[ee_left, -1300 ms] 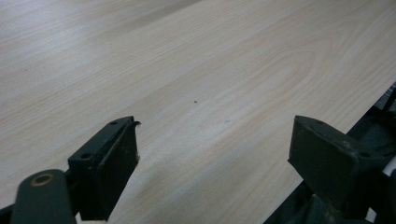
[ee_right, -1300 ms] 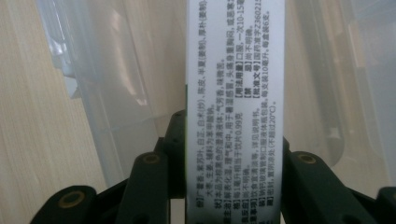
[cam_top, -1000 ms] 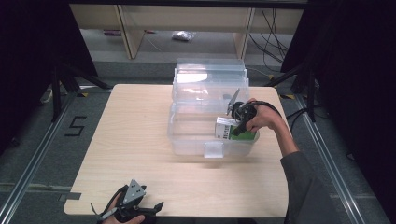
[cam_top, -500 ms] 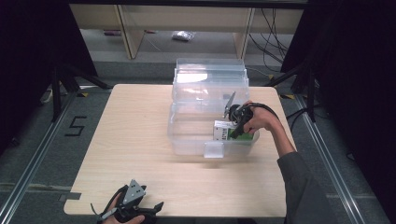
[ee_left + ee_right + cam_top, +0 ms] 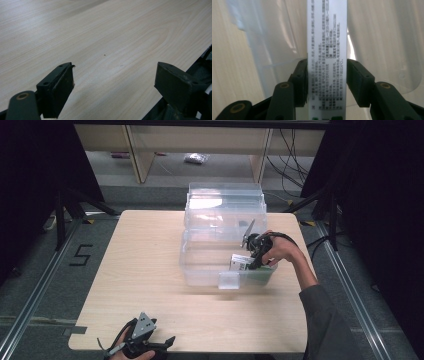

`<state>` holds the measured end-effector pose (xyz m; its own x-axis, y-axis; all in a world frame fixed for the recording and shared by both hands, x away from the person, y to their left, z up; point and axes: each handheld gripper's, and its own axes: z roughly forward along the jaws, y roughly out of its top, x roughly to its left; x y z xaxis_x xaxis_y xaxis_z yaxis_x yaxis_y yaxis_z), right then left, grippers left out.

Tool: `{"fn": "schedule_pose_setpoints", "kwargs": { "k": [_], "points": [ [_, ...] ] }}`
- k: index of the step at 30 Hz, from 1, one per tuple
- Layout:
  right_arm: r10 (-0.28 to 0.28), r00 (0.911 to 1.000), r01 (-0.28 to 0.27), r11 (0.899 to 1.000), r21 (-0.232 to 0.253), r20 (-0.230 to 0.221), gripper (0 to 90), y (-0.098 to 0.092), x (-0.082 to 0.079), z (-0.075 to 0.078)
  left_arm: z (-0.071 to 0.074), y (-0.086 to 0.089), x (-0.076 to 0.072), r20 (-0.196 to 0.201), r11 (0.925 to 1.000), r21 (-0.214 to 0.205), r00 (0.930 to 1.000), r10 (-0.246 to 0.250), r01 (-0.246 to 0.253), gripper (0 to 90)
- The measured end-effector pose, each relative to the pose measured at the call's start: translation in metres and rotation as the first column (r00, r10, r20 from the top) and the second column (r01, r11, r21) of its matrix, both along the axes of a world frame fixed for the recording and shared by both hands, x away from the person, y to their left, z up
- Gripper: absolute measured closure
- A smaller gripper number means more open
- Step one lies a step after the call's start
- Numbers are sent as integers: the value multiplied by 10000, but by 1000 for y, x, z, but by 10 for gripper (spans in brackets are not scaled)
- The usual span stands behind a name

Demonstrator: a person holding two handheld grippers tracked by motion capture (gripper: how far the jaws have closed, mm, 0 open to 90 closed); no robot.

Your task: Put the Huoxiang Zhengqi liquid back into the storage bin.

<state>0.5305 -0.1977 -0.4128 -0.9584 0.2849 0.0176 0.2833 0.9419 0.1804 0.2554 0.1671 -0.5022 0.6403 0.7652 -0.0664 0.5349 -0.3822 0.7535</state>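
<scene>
A clear plastic bin (image 5: 200, 257) stands on the wooden table (image 5: 145, 270), right of centre, with its lid (image 5: 225, 202) raised behind it. My right gripper (image 5: 250, 257) reaches down into the bin's right end and is shut on a white box with green at its base (image 5: 241, 264). In the right gripper view both jaws press the narrow printed side of the box (image 5: 327, 45), with the gripper (image 5: 327, 73) over the bin's clear wall. My left gripper (image 5: 167, 341) rests at the table's near edge, open, with bare wood between its jaws (image 5: 113, 75).
A small clear latch (image 5: 228, 280) sticks out from the bin's front wall. Bare table lies left of and in front of the bin. Shelving (image 5: 200, 140) and cables (image 5: 295, 150) stand on the floor beyond the far edge.
My right gripper has lowered the box slightly deeper into the bin's right end. The left gripper has stayed at the near edge.
</scene>
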Motion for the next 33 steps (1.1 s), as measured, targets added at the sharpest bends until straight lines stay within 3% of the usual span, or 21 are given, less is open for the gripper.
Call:
{"fn": "schedule_pose_setpoints", "kwargs": {
  "k": [1,6,7,9,11,13,14,19,24,27,28,30,32,33],
  "points": [
    [74,10000,-74,9997,217,-14,518,-2,-1,7,0,0,0,21,10000,-21,10000,16,-16,150],
    [-339,9993,335,9988,369,128,454,-6,-6,16,0,0,0,25,10000,28,10000,-30,29,150],
    [-624,9979,618,9974,368,175,450,-8,-7,17,0,0,0,55,9999,56,9999,-96,96,150],
    [-517,9982,506,9979,393,300,441,-9,-7,19,0,0,0,27,10000,28,10000,-33,33,150],
    [-798,9961,766,9936,833,365,412,-13,-8,24,0,-1,0,-2,10000,-24,10000,8,-8,150],
    [-925,9948,882,9917,931,434,404,-14,-9,27,-1,-1,0,8,10000,6,10000,11,-11,150],
    [-1109,9930,1047,9862,1280,417,392,-16,-11,31,-1,0,1,24,9999,107,10000,41,-41,150],
    [-1810,9811,1688,9734,1549,683,334,-18,-17,40,-1,0,1,25,9999,111,10000,47,-47,150],
    [-2105,9737,1921,9643,1825,871,308,-19,-21,47,-1,0,1,28,9999,105,10000,49,-49,150],
    [-2047,9746,1849,9643,1897,905,302,-19,-22,48,-1,0,1,29,9999,102,10000,57,-57,150],
    [-2198,9701,1972,9611,1936,1029,292,-19,-24,49,0,0,1,35,9999,102,10000,55,-55,150],
    [-2389,9666,2161,9543,2065,923,292,-19,-27,49,-1,0,1,30,9999,113,10000,60,-60,150],
    [-2299,9684,2057,9553,2123,964,290,-20,-27,49,-1,0,1,29,9999,109,10000,63,-63,150],
    [-2440,9653,2202,9521,2121,929,281,-20,-29,48,-1,0,1,31,9999,91,10000,59,-60,150]
  ]
}}
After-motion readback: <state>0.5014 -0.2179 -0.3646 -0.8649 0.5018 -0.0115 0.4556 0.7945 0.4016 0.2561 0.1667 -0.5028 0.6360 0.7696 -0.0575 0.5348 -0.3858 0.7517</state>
